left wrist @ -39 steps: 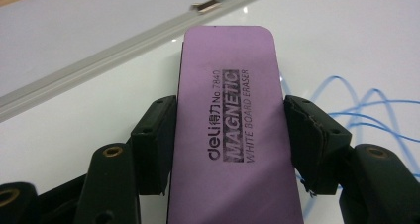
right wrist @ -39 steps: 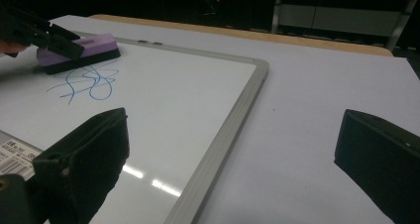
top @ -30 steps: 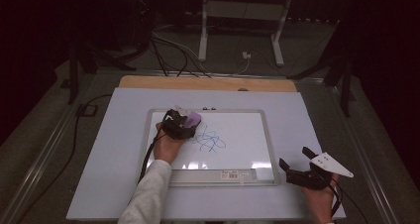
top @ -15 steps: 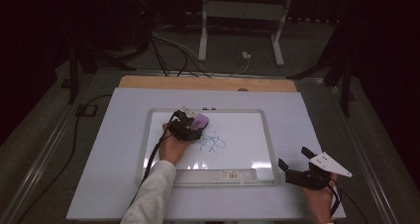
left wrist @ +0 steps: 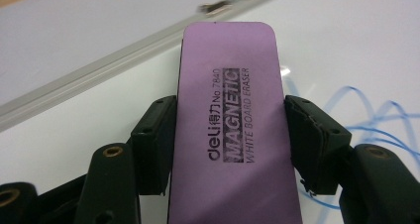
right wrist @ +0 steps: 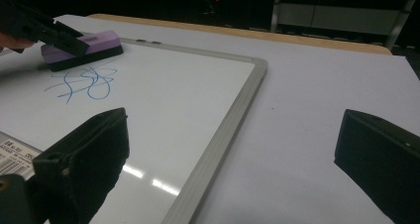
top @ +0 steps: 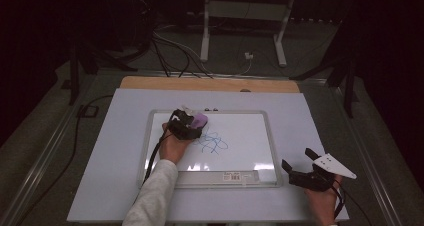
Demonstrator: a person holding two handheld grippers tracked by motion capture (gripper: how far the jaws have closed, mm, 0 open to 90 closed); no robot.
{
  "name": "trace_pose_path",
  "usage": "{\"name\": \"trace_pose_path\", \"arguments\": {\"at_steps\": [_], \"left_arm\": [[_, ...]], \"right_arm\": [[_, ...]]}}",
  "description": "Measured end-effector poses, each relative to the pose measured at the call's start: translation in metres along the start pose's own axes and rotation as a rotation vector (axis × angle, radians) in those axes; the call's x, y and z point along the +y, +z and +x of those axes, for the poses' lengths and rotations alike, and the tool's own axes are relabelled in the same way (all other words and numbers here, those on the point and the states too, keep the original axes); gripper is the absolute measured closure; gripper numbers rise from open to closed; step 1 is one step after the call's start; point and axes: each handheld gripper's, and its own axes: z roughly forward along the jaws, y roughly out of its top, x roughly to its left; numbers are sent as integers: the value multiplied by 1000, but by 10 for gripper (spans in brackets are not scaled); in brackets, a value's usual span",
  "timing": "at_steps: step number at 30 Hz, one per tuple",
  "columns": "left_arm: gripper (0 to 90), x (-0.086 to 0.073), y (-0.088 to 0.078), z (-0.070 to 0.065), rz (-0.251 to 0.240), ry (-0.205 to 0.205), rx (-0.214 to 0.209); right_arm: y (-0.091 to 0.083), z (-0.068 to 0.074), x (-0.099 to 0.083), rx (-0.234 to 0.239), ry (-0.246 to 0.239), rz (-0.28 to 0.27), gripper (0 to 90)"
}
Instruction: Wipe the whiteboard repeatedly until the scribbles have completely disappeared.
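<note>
On the whiteboard (top: 250, 151), left gripper (left wrist: 230, 135) clamps the purple eraser (left wrist: 230, 130) across its long sides (light, rigid, smooth, likely slippery). Right gripper (right wrist: 233, 154) gapes wide, holding nothing.

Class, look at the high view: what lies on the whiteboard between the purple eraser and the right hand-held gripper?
A blue scribble lies just beside the eraser; past it, bare whiteboard, then the frame, before the right hand-held gripper. The right gripper view agrees.
</note>
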Motion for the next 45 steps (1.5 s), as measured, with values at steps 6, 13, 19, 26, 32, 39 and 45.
{"name": "trace_pose_path", "arguments": {"at_steps": [6,13,19,26,32,39,45], "left_arm": [[419,-1,-3,-14,-2,119,-60],[418,-1,-2,3,15,24,5],[419,-1,-3,0,16,42,-18],[419,-1,-4,-10,14,116,-66],[418,0,-2,5,25,10,38],[418,-1,-3,0,24,64,-49],[419,-4,-8,-13,26,140,-112]], "right_arm": [[0,1,0,-1,-2,1,6],[-2,-1,0,-6,4,-3,6],[-2,-1,0,-4,3,-3,7],[-1,0,0,-4,0,-2,7],[-2,-1,0,-6,5,-3,7],[-1,0,0,-2,2,-3,7],[-1,0,0,-3,2,-4,7]]}}
